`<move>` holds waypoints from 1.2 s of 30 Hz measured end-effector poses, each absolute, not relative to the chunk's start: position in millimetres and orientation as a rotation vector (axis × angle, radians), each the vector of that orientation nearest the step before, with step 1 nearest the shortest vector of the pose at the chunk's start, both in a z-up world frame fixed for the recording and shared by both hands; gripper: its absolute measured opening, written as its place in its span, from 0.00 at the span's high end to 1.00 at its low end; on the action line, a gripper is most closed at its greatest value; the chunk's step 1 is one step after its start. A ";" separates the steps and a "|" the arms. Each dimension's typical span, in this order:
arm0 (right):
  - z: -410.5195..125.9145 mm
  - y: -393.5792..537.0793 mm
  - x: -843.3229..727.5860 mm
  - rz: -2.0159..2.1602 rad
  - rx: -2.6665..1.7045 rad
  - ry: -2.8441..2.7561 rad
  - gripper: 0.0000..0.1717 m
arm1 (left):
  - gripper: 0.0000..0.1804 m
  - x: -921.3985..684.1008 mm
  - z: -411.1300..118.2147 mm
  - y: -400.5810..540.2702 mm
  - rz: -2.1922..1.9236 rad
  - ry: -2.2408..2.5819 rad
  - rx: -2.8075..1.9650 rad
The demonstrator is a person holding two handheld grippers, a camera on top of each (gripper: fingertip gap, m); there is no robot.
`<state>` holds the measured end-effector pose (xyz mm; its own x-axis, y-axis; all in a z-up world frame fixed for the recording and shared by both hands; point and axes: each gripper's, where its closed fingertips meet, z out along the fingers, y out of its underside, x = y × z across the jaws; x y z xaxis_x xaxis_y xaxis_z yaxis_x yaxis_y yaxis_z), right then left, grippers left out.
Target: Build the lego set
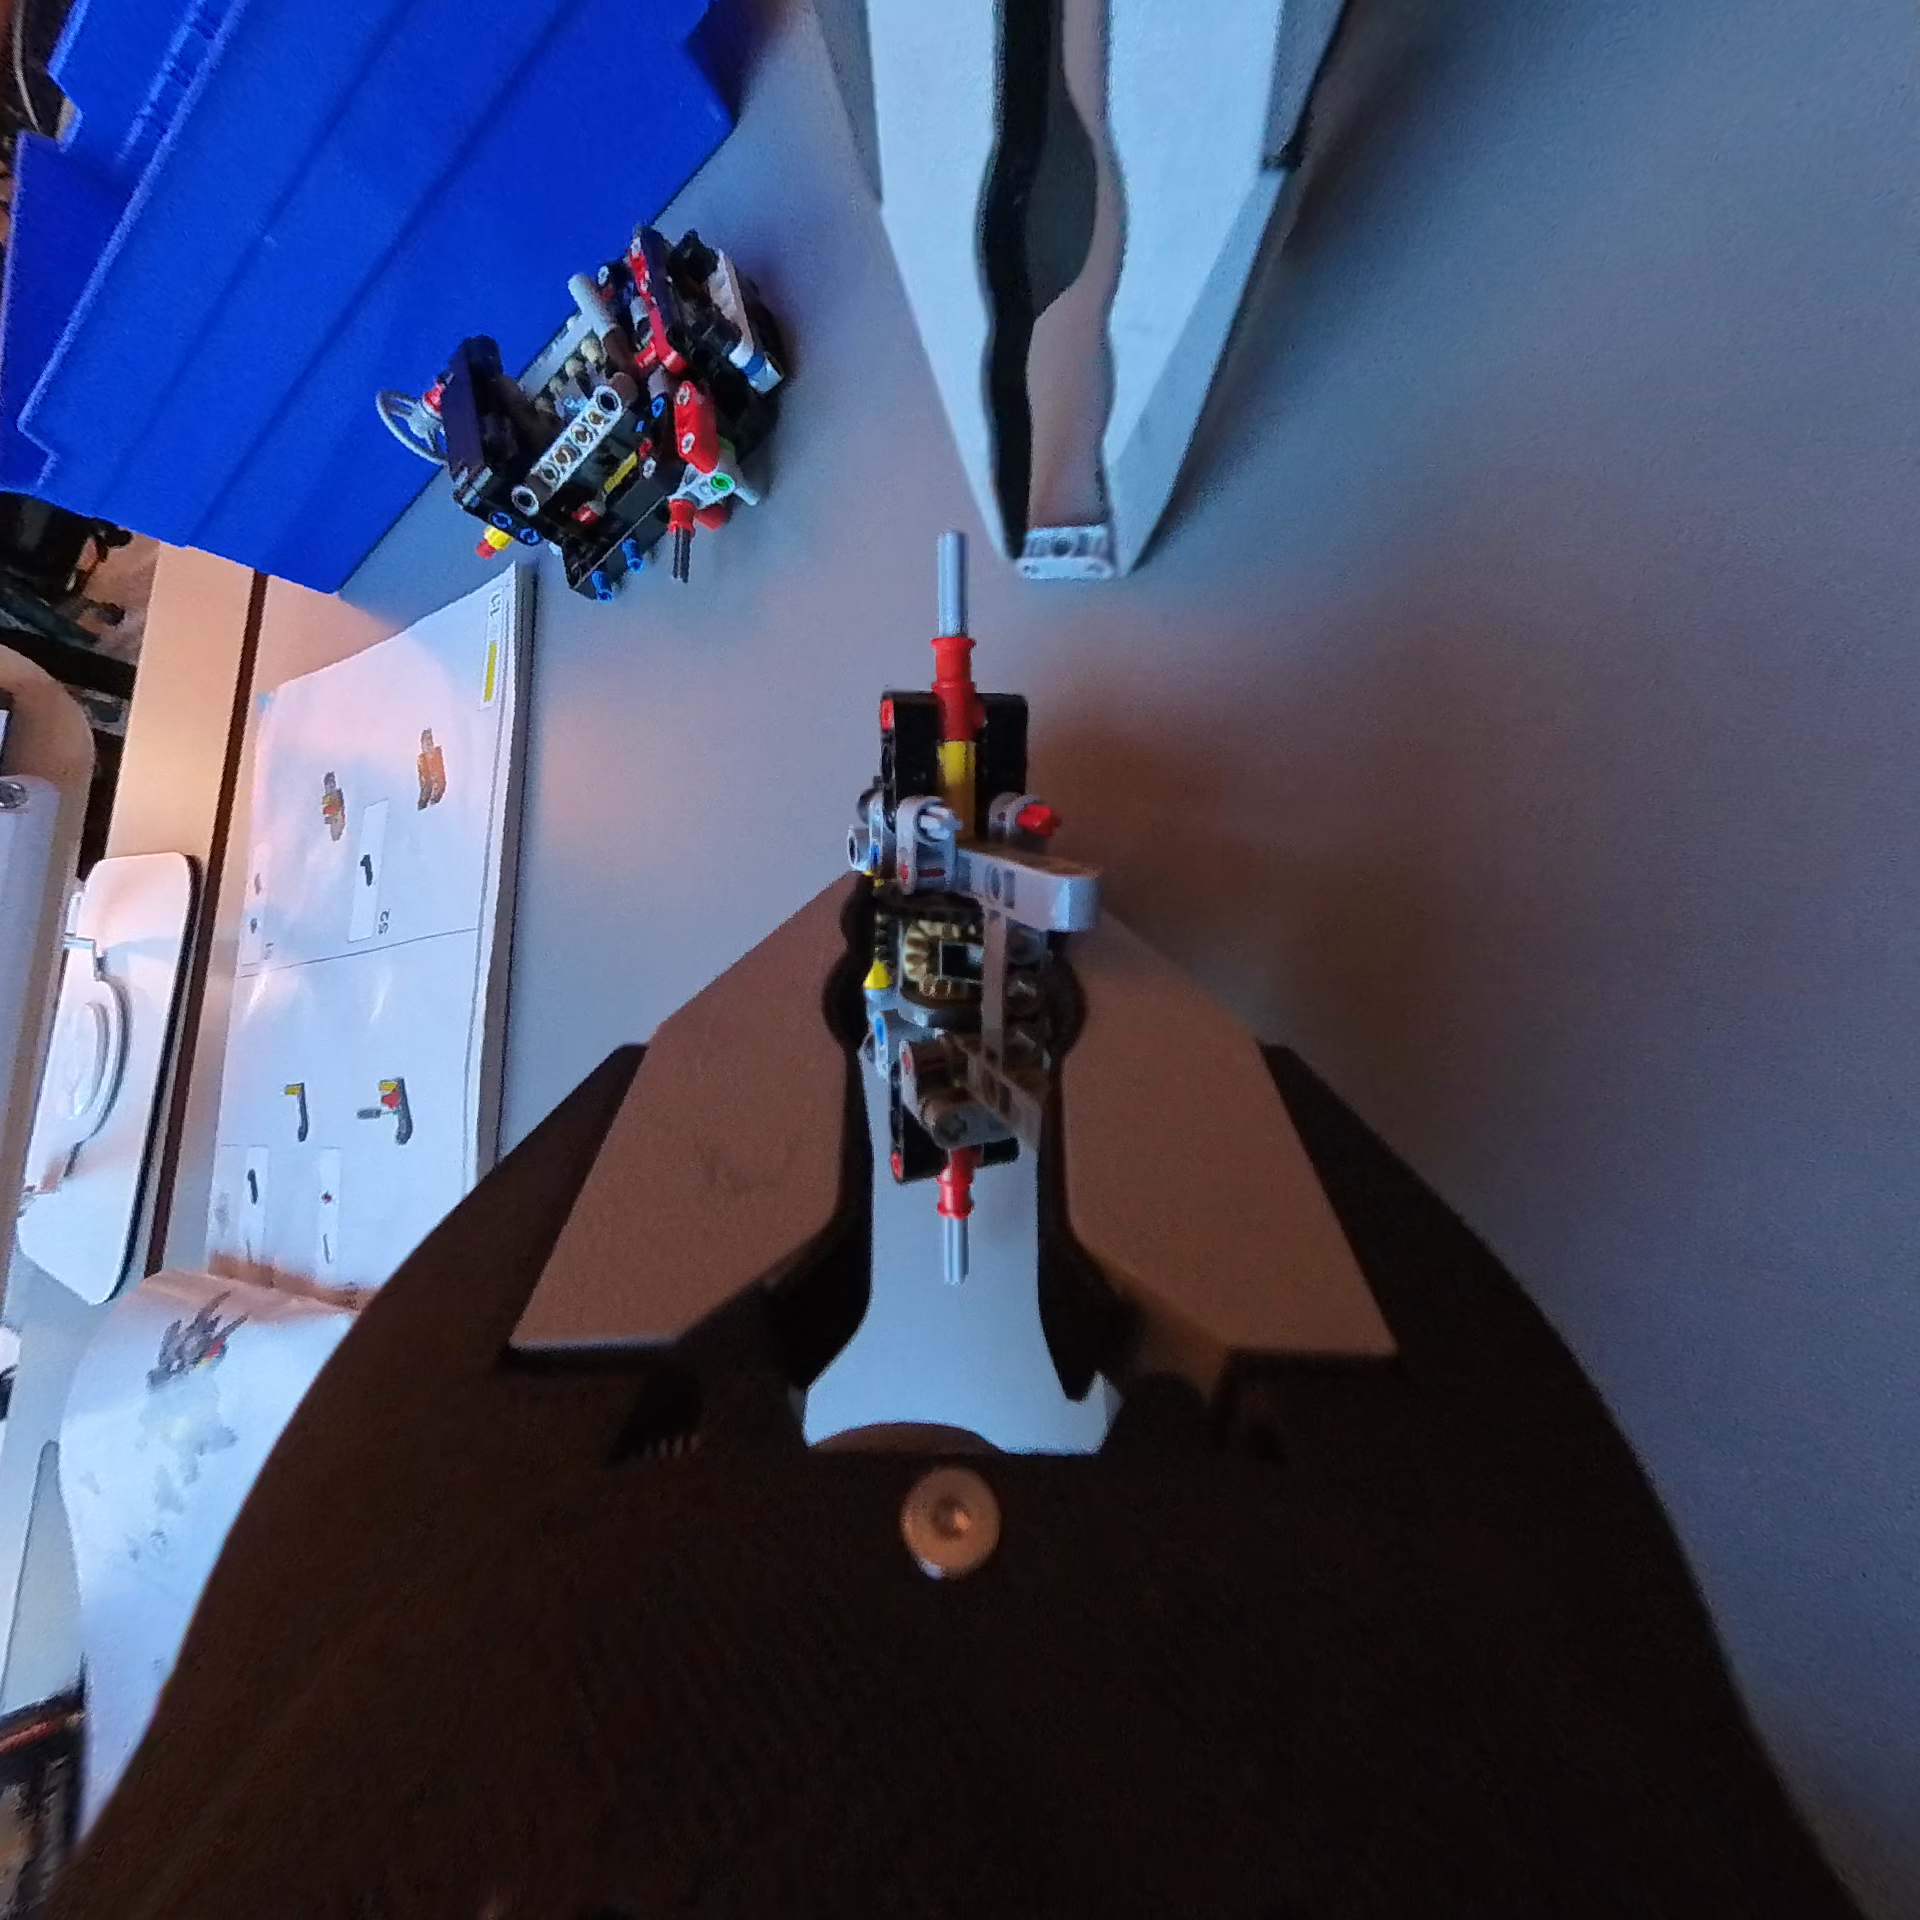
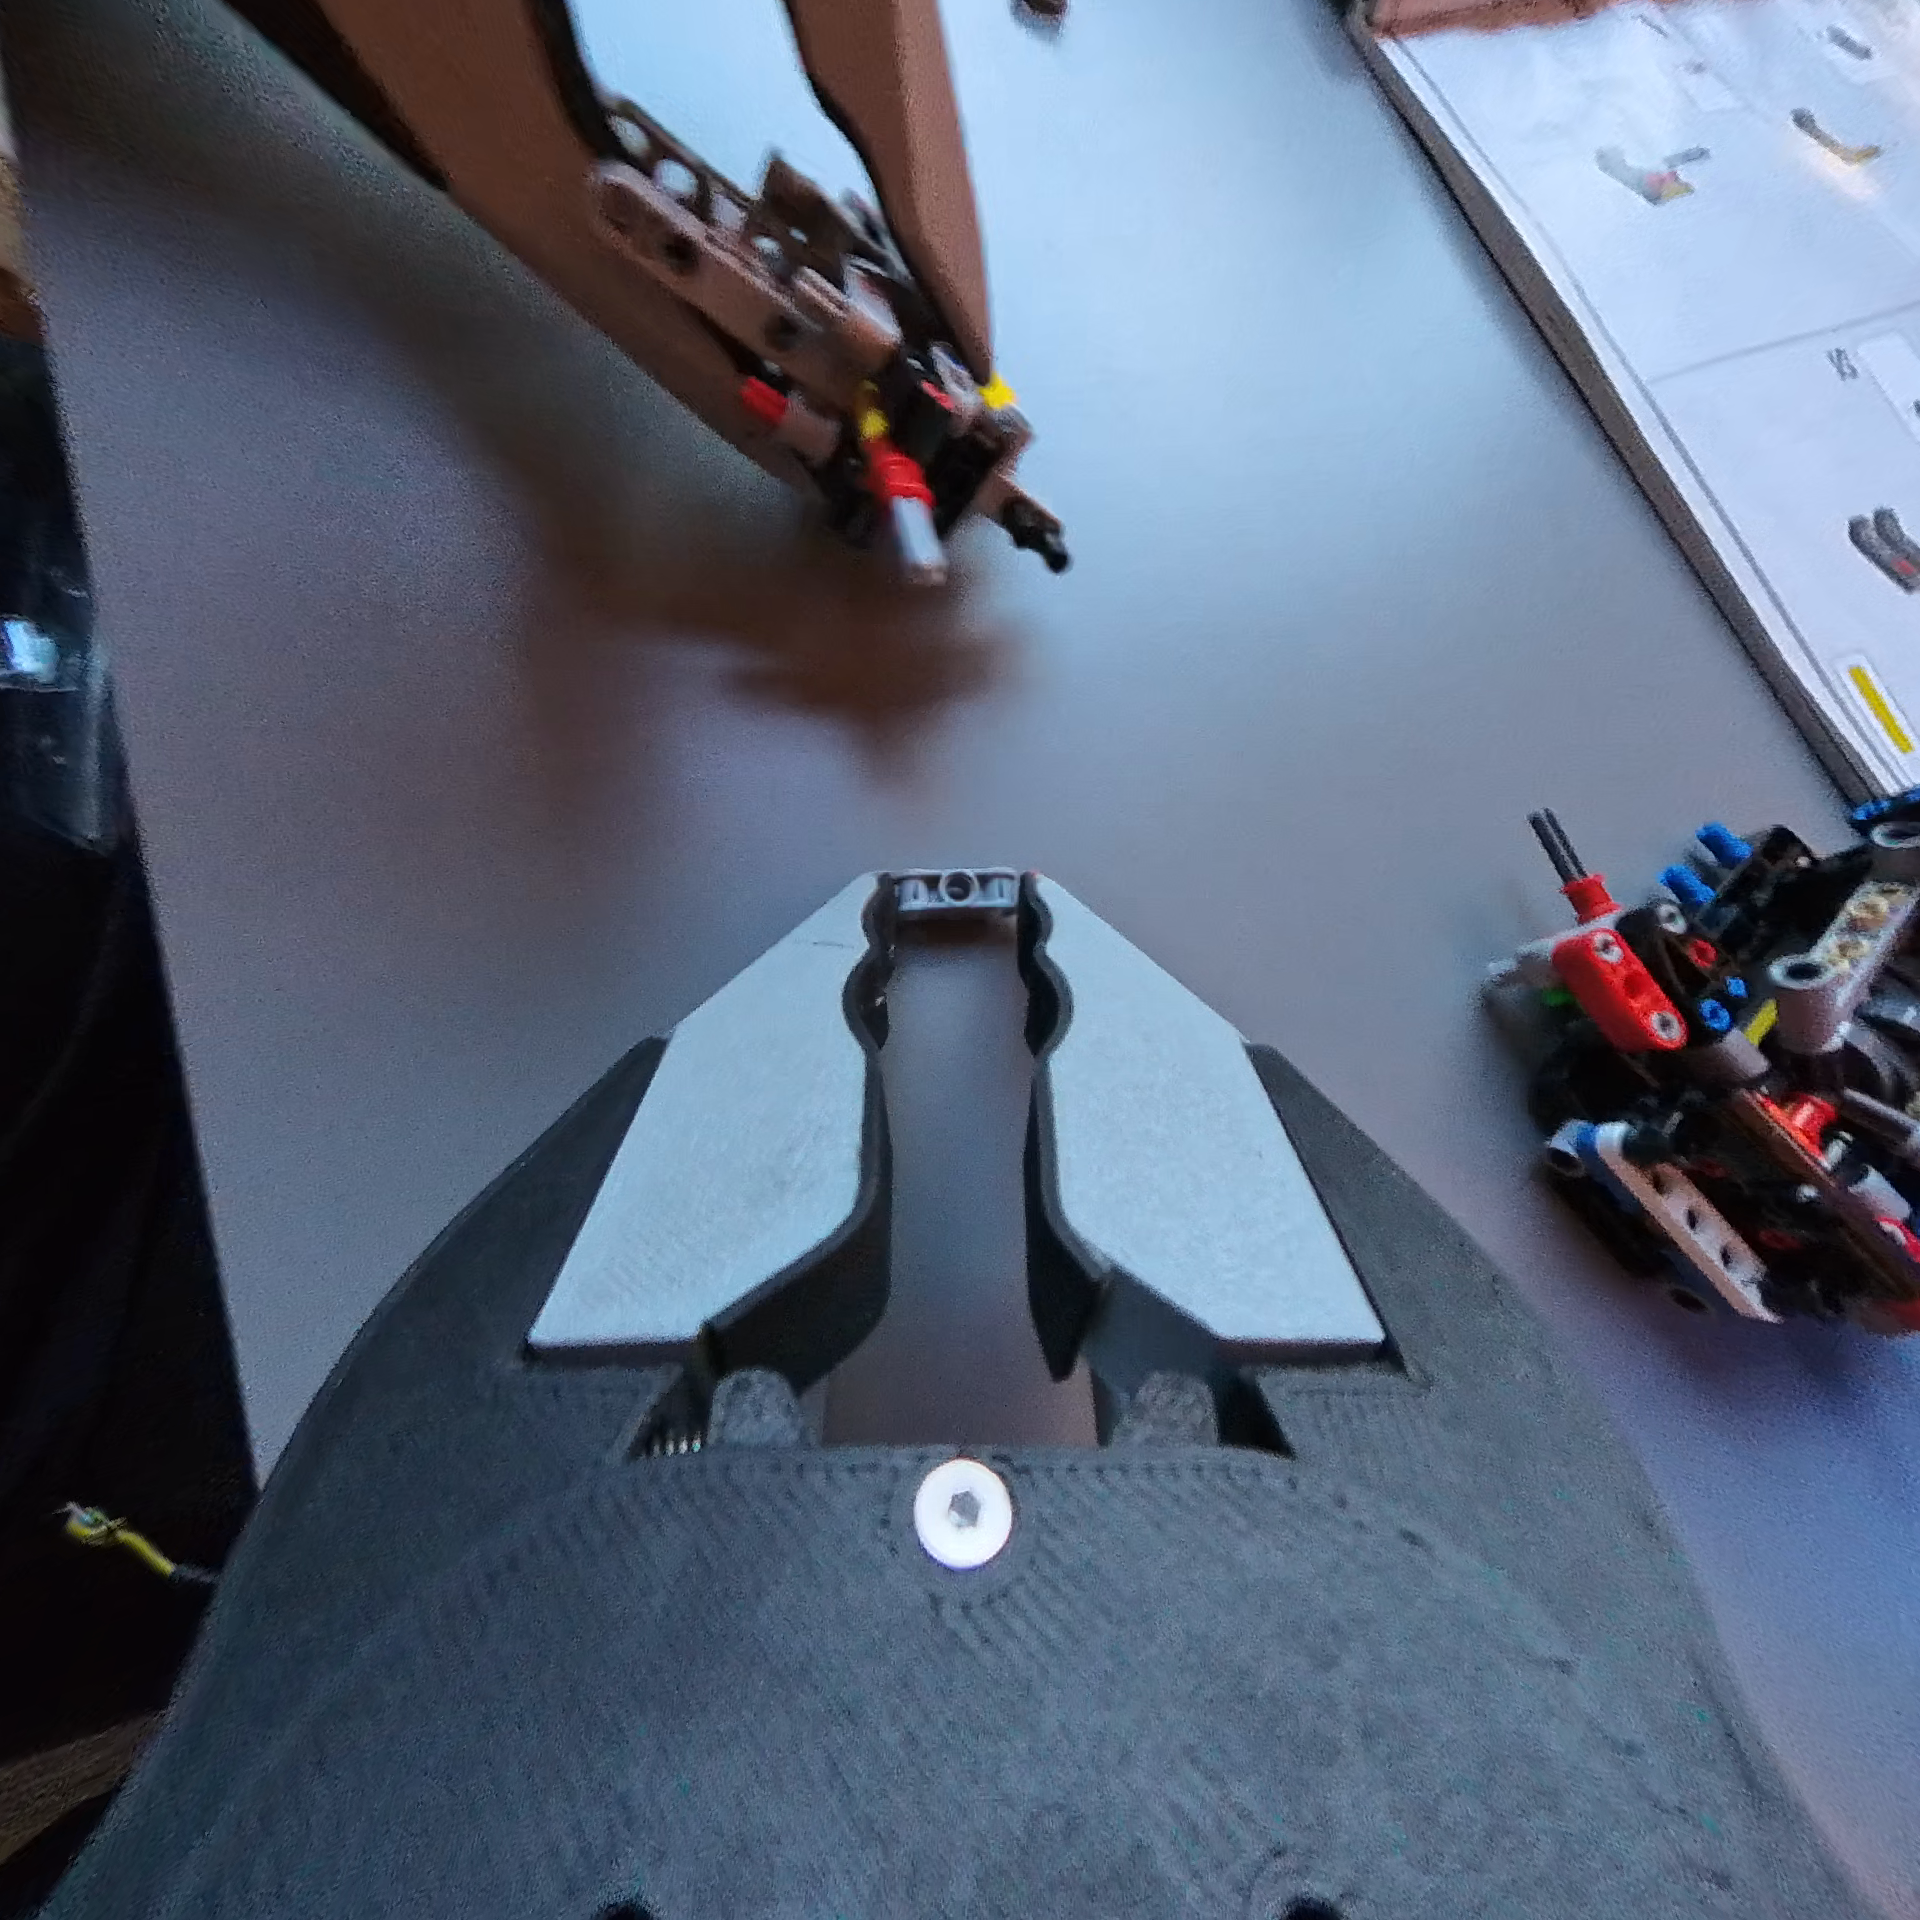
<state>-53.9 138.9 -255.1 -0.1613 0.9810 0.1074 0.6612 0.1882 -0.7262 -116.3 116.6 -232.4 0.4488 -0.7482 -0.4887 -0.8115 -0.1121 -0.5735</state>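
My left gripper [image 1: 961, 914] is shut on a small brick assembly [image 1: 956, 935] of grey beams, tan gears, a black frame and a red and yellow axle sticking forward. It holds it just over the grey table [image 1: 1455, 935]. The right wrist view shows the same assembly [image 2: 914, 457] between the brown fingers at the top. My right gripper [image 2: 956, 894] is shut on a small grey brick piece [image 2: 956, 891] pinched at its fingertips. The left wrist view shows that gripper [image 1: 1070, 551] ahead, with the grey piece [image 1: 1070, 549] at its tip, a short way from the assembly's axle.
A larger black, red and blue brick model [image 1: 613, 416] lies on the table; it also shows at the right of the right wrist view [image 2: 1725, 1070]. An open instruction booklet [image 1: 374, 914] lies beside it. A blue bin [image 1: 312, 229] stands behind. The grippers' ends are close to 8 cm from one another.
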 end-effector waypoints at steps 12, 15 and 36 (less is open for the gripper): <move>-245.1 141.0 -20.6 0.689 -1.877 -1.707 0.89 | 0.84 -131.3 -225.1 127.1 0.089 1.142 -1.914; -240.0 132.7 -31.3 0.835 -2.012 -1.422 0.88 | 0.84 -136.9 -228.0 131.5 0.131 1.059 -1.915; -257.5 123.2 -11.4 -0.286 -0.958 -2.408 0.97 | 0.84 -148.2 -229.1 143.2 0.260 0.909 -1.856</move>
<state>-11.4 123.2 -257.5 -0.6091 0.5756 0.5456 0.6874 0.7263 0.0012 -148.2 143.2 -229.1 0.6928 -0.4707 -0.5463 -0.6884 -0.2058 -0.6956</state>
